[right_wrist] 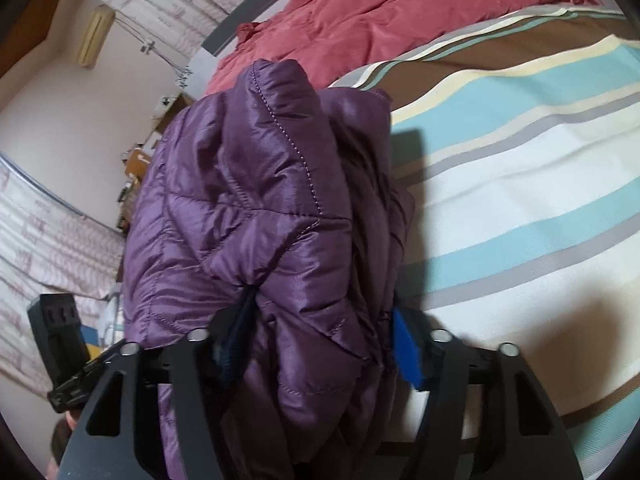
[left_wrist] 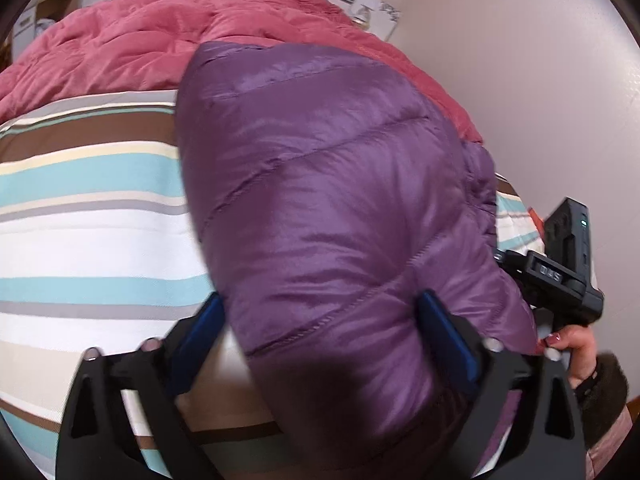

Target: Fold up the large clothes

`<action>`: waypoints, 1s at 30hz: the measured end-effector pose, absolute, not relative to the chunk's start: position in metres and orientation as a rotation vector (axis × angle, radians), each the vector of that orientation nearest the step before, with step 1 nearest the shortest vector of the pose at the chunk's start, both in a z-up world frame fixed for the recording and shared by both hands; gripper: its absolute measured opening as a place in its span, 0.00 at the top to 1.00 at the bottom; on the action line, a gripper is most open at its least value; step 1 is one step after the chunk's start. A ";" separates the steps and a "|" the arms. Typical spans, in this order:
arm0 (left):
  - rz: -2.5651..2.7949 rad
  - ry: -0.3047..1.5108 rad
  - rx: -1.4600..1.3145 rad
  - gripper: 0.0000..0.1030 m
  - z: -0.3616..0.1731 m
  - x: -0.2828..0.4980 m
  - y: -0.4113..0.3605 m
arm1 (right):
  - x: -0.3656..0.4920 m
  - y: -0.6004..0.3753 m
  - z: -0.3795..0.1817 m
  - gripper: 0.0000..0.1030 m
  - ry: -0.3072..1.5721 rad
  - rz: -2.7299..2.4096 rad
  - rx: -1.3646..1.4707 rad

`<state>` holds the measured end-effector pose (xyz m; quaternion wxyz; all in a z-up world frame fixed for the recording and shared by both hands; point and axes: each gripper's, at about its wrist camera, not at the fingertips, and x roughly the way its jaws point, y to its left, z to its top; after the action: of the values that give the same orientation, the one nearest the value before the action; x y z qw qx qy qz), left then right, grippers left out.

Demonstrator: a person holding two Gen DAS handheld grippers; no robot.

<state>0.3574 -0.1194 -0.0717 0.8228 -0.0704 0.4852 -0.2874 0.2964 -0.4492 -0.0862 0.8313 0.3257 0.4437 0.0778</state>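
Striped bedsheet (left_wrist: 92, 236); red quilt (left_wrist: 132, 40) bunched at far end; cardboard boxes (left_wrist: 376, 14) beyond.

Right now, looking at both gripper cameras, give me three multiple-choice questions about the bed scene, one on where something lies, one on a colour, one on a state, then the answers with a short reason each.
1. Where does the red quilt lie?
A. At the far end of the striped bed cover, beyond the jacket
B. On the floor
C. Folded in a box

2. What colour is the puffer jacket between the grippers?
A. Green
B. Purple
C. White

3. How does the right gripper stand to the jacket?
A. Far from it, over bare sheet
B. Its blue pads flank a bunched part of it
C. Pointing at the ceiling

Answers: 1 A, the quilt lies bunched past the stripes in both views. 2 B, the shiny quilted fabric is purple. 3 B, fabric fills the gap between the pads.
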 end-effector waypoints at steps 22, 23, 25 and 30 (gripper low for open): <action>-0.596 0.809 0.021 0.54 -0.012 0.294 -0.112 | 0.253 -0.426 -0.040 0.71 0.761 0.232 0.674; -0.596 0.803 0.019 0.54 -0.009 0.291 -0.110 | 0.251 -0.427 -0.039 0.71 0.754 0.237 0.677; -0.593 0.782 0.024 0.54 -0.003 0.281 -0.103 | 0.248 -0.423 -0.034 0.71 0.741 0.248 0.684; -0.582 0.756 0.013 0.54 0.003 0.260 -0.080 | 0.230 -0.401 -0.021 0.71 0.718 0.275 0.659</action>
<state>0.2598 -0.0804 0.0035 0.8883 0.0061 0.3640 -0.2799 0.2298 -0.4010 -0.0211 0.8746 0.3156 0.3437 0.1319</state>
